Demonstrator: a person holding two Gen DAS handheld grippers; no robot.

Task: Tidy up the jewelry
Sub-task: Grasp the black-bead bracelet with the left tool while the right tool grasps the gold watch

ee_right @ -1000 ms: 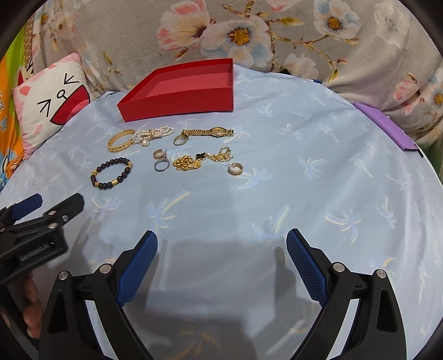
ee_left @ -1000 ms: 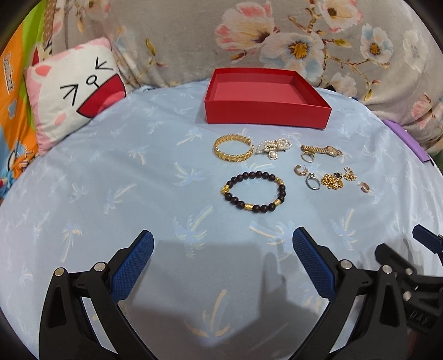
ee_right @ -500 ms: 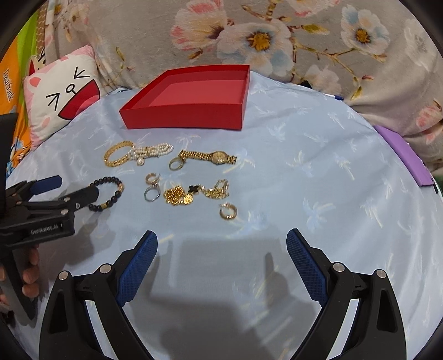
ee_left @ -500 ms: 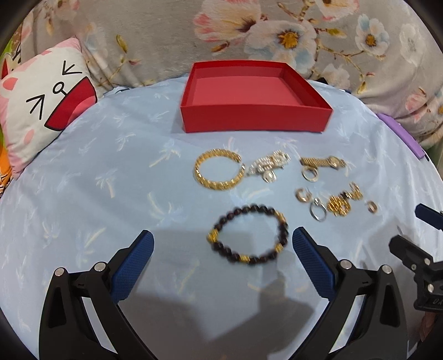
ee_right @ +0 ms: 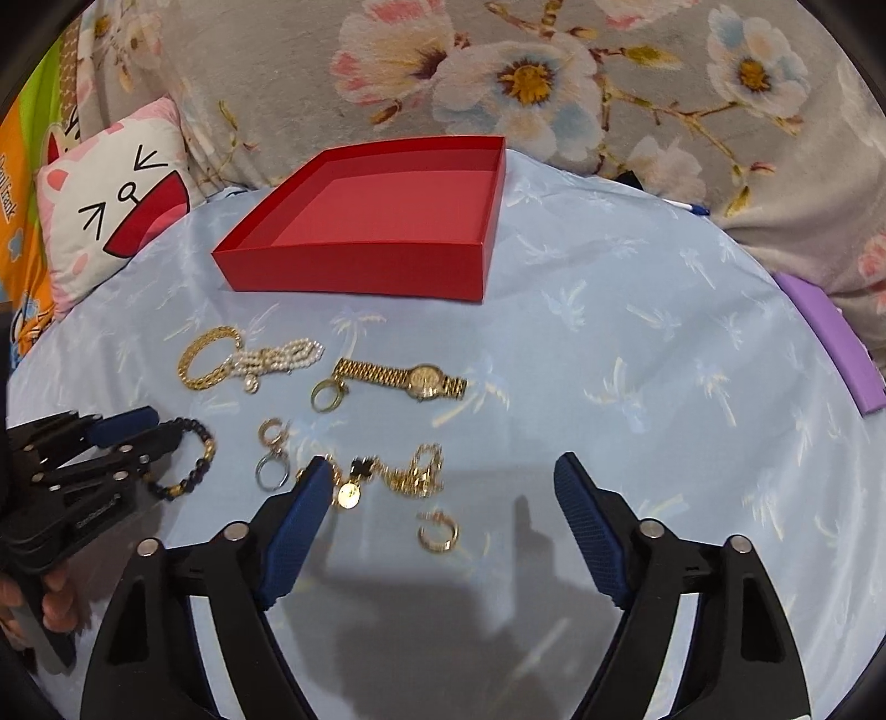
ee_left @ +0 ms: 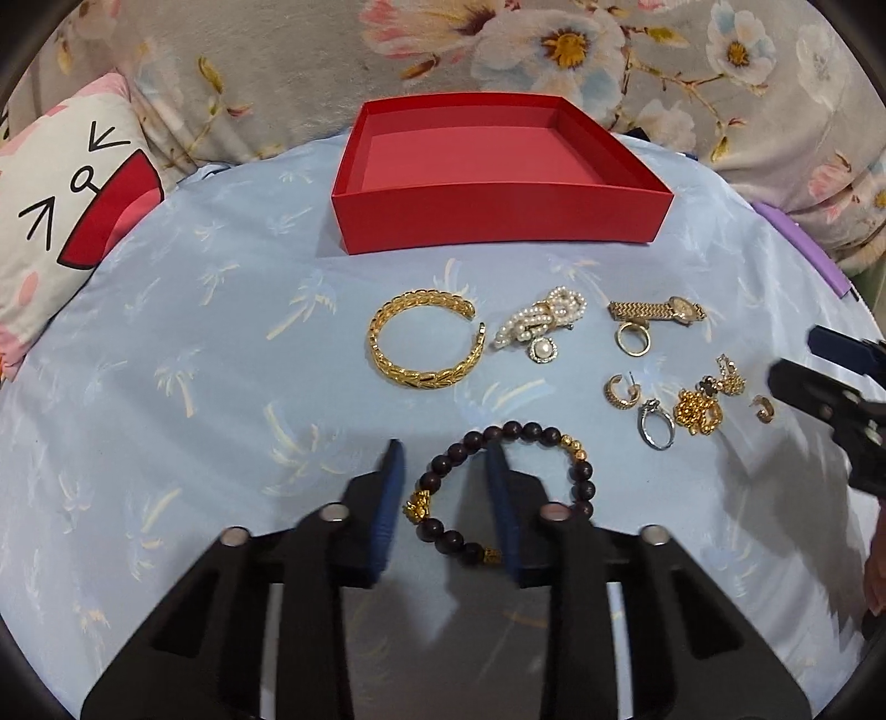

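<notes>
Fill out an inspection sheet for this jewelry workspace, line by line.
Surface: light blue palm-print cloth, smooth.
Job's things: red box, open and empty; beaded bracelet, gold bangle, pearl piece, gold watch, gold chain, rings and earrings, all lying on the cloth.
Clutter: purple item at the cloth's edge.
Grippers: left gripper has just been closing, jaws astride the bracelet's left side, not yet pressing; right gripper has just been closing, wide, chain between its jaws, untouched.
Cables: nothing seen.
Surroundings: cat-face cushion, floral fabric behind.
</notes>
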